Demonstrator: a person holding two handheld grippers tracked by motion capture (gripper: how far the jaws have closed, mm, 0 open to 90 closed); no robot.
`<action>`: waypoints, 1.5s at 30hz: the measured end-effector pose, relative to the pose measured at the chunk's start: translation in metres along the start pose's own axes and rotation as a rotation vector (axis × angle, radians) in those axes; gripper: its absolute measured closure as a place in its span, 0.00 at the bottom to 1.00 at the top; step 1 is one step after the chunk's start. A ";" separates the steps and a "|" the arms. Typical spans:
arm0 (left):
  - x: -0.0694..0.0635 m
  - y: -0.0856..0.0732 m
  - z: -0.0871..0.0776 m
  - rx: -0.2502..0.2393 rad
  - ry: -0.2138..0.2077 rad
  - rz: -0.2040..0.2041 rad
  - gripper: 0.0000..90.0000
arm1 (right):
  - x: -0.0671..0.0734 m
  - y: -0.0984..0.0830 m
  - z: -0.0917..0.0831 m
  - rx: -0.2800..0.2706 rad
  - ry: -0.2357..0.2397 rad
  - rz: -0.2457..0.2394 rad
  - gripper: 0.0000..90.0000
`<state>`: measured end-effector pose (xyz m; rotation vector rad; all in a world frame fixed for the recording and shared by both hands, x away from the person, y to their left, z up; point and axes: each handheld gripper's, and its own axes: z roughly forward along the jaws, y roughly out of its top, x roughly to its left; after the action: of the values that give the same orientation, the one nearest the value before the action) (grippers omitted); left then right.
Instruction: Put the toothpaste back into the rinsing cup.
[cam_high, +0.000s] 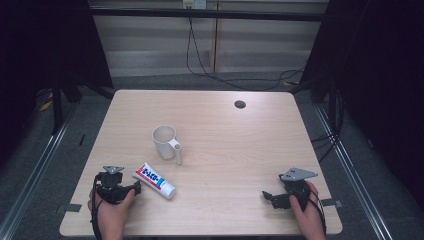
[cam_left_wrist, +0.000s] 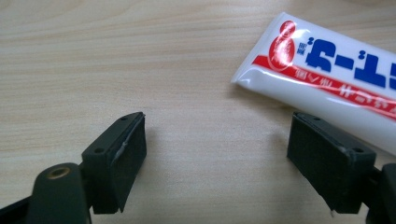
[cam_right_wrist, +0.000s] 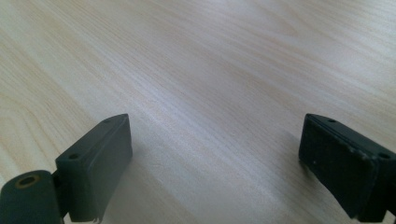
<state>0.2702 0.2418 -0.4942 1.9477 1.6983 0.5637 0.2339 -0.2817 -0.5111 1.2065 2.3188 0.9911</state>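
Standing upright mid-bench (cam_high: 210, 210), a white cup (cam_high: 164, 140) shows a bare interior in the high view, a small white cylinder (cam_high: 178, 151) touching its side. A toothpaste tube (cam_high: 154, 180) lies flat just beside the left hand-held gripper (cam_high: 134, 189), whose jaws gape, released. The left gripper view reveals the tube's (cam_left_wrist: 327, 79) crimped end near one jaw, untouched. The right hand-held gripper (cam_high: 268, 196), well apart, rests with jaws spread over bare wood.

White mug (cam_high: 164, 141); wooden table (cam_high: 240, 145)
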 end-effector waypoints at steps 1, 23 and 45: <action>0.000 0.001 0.000 0.013 0.001 0.001 0.22 | 0.000 0.000 0.000 0.001 0.000 0.001 0.10; -0.006 0.049 -0.019 0.148 -0.159 -0.180 0.20 | 0.000 0.000 0.000 0.000 0.000 0.002 0.10; -0.018 0.057 -0.011 0.205 -0.226 -0.285 0.19 | 0.000 0.000 0.000 0.003 0.001 0.002 0.10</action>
<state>0.3058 0.2191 -0.4511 1.7772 1.8980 0.0649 0.2335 -0.2816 -0.5110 1.2102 2.3207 0.9899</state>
